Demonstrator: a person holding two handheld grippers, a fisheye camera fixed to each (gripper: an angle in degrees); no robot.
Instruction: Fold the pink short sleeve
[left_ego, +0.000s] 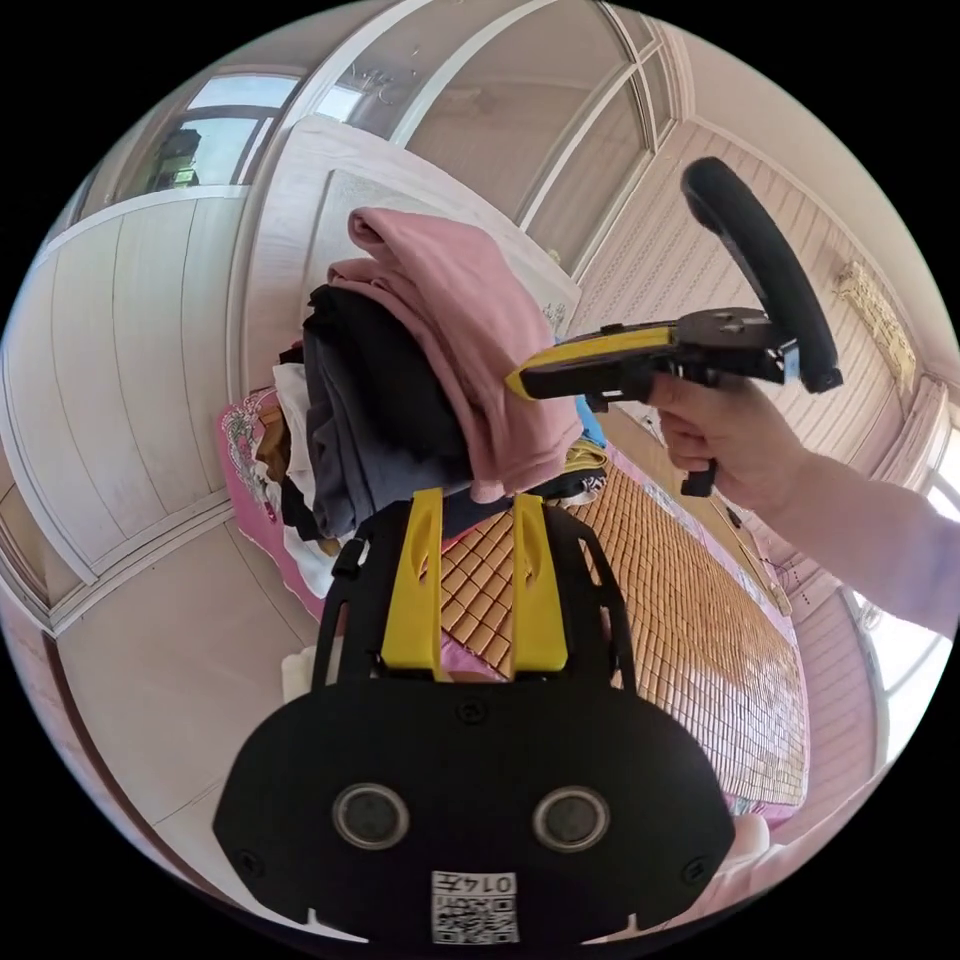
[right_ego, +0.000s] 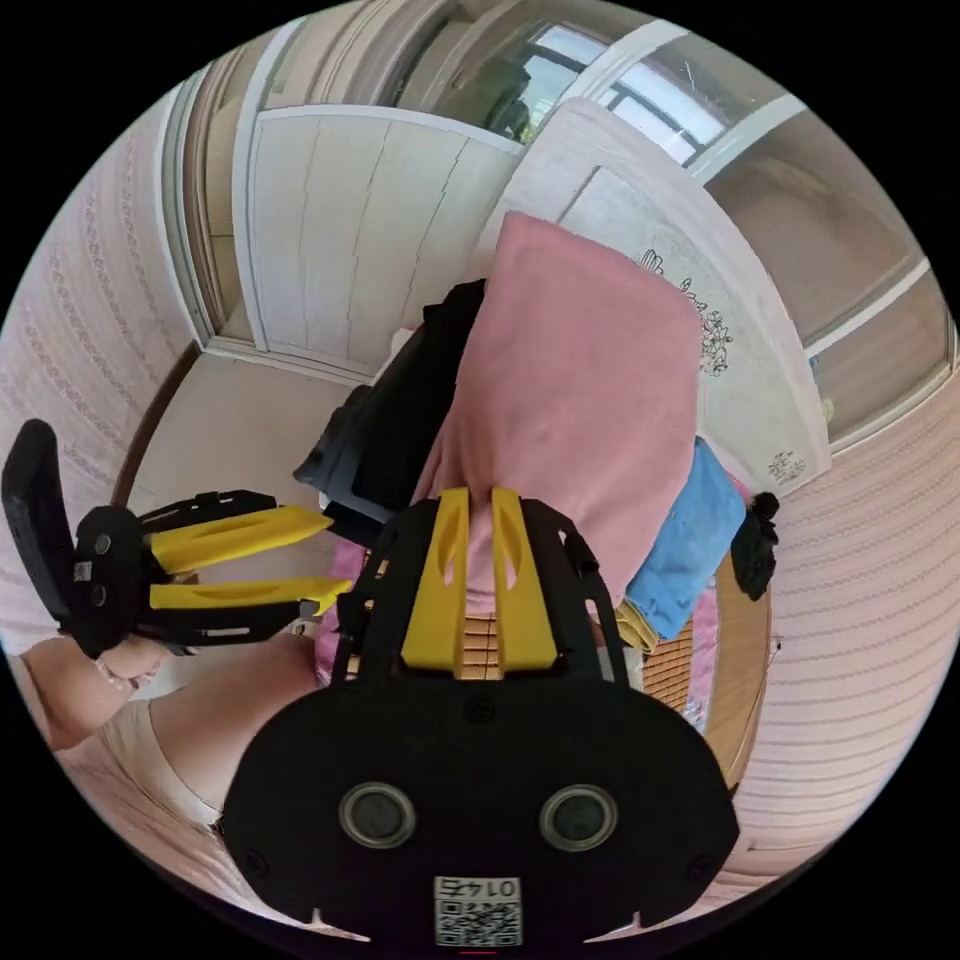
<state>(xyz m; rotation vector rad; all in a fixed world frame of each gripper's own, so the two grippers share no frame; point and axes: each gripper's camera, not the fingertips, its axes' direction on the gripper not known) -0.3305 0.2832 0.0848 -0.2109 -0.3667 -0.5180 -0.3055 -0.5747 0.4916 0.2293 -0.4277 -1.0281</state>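
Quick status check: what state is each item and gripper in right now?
pink short sleeve: folded, draped on top of the clothes stack, edge between the right gripper's jaws.
clothes stack: piled, dark garments folded beneath the pink one.
right gripper: jaws close together on the pink fabric.
left gripper: jaws apart, holding nothing.
woven mat: spread flat.

From the left gripper view we look over our left claw (left_ego: 478, 510) along the bed's woven mat (left_ego: 680, 640), facing the pile of clothes (left_ego: 370, 420) at close range, with the right claw (left_ego: 520, 383) reaching in from the side. The right gripper view sits nearer still, pressed up to the pink short sleeve (right_ego: 580, 400) topping that pile. Both views share the pile, the white panelled doors (right_ego: 350, 230) and the floor (right_ego: 240, 430).
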